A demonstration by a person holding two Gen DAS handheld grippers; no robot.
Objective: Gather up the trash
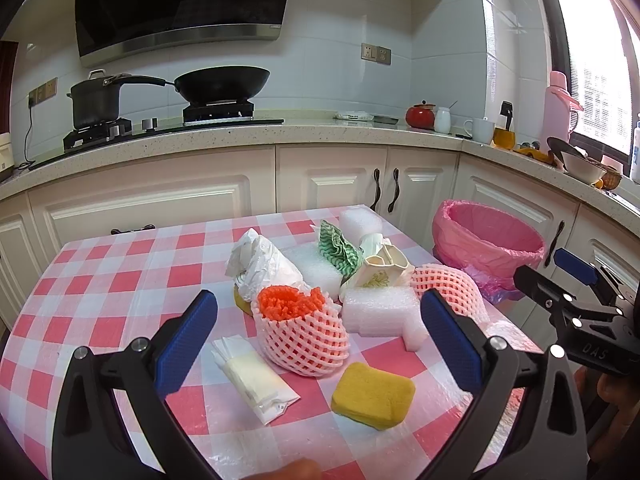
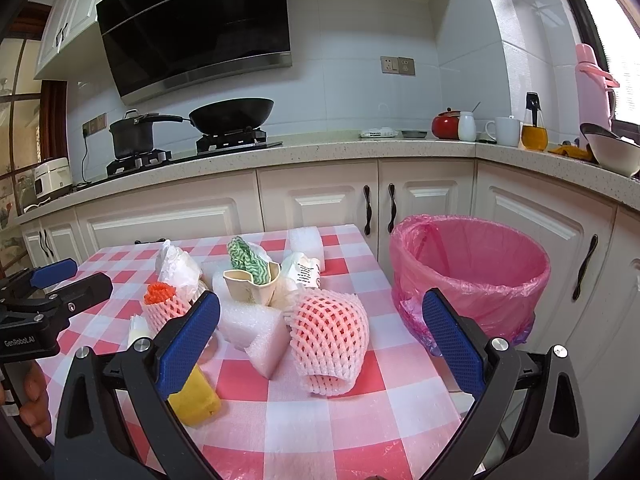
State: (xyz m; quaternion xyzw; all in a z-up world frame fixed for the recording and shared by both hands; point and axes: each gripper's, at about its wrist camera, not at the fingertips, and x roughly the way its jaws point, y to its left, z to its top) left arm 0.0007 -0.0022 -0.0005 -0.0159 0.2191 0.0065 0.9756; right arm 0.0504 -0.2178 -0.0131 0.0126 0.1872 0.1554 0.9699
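Observation:
Trash lies in a pile on a red-and-white checked table point(image 1: 120, 280). A pink foam net holding orange foam point(image 1: 304, 332), a yellow sponge point(image 1: 374, 394) and a clear wrapper point(image 1: 256, 380) lie nearest my left gripper point(image 1: 320, 340), which is open and empty above them. A second pink foam net point(image 2: 332, 340) lies between the fingers of my right gripper point(image 2: 324, 344), also open and empty. White foam blocks point(image 2: 256, 332), a crushed paper cup point(image 2: 250, 284), a green cloth point(image 2: 248, 260) and a white bag point(image 1: 260, 268) sit behind. A pink-lined bin point(image 2: 472, 276) stands right of the table.
White kitchen cabinets point(image 1: 332, 180) and a counter run behind the table. A wok point(image 1: 222, 84) and a pot point(image 1: 96, 100) sit on the stove. Cups, a red pot, a bottle and bowls stand on the right counter. My right gripper also shows at the right edge of the left wrist view point(image 1: 568, 284).

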